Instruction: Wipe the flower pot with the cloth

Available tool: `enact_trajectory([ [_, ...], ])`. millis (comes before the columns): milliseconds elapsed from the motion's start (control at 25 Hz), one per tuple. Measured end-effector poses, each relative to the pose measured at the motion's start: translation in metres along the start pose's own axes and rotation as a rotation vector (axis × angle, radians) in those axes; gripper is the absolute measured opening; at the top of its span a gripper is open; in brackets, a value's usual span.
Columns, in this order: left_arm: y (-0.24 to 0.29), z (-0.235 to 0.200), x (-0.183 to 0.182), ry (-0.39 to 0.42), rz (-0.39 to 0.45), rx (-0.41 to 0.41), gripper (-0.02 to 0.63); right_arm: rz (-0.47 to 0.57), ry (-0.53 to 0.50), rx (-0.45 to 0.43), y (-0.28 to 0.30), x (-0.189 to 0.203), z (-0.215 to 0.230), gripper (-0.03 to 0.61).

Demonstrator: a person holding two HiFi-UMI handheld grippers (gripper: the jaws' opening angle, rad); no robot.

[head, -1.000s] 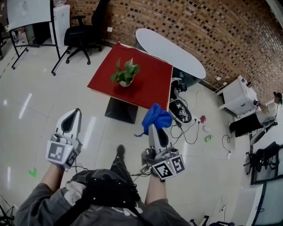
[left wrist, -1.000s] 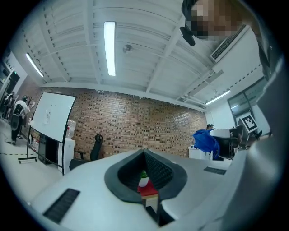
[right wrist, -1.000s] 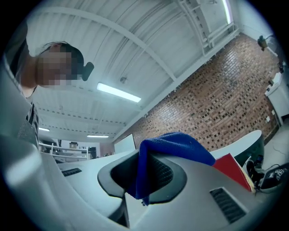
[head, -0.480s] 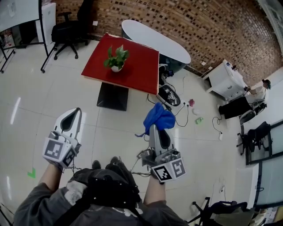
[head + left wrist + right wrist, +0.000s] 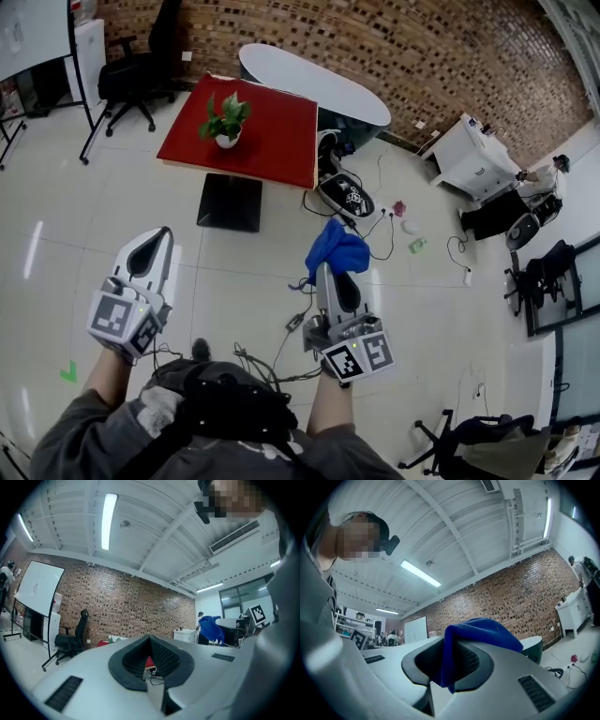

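Office: brick wall (image 5: 422, 47), whiteboard (image 5: 40, 590), swivel chair (image 5: 136, 75), tiled floor (image 5: 112, 206).

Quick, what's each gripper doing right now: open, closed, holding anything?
Left gripper: closed, nothing between its jaws.
Right gripper: closed on the blue cloth.

The bunched blue cloth (image 5: 336, 251) is pinched in the right tongs (image 5: 325, 269). The white flower pot (image 5: 225, 142) stands upright, well beyond them.
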State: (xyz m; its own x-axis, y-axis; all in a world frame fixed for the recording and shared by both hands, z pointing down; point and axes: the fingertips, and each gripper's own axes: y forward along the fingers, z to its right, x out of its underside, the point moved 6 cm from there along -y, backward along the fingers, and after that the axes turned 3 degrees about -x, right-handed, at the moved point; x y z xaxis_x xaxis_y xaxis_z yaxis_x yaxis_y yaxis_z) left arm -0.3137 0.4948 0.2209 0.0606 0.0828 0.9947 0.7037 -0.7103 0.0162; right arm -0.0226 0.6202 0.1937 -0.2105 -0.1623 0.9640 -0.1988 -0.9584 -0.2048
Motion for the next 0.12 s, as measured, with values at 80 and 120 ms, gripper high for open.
enact_trajectory([
  [80, -0.002, 0.026, -0.005, -0.012, -0.002, 0.004, 0.008, -0.009, -0.008, -0.005, -0.018, -0.007, 0.007, 0.051],
  [120, -0.003, 0.038, -0.009, -0.019, -0.004, 0.004, 0.008, -0.013, -0.012, -0.007, -0.026, -0.011, 0.011, 0.051],
])
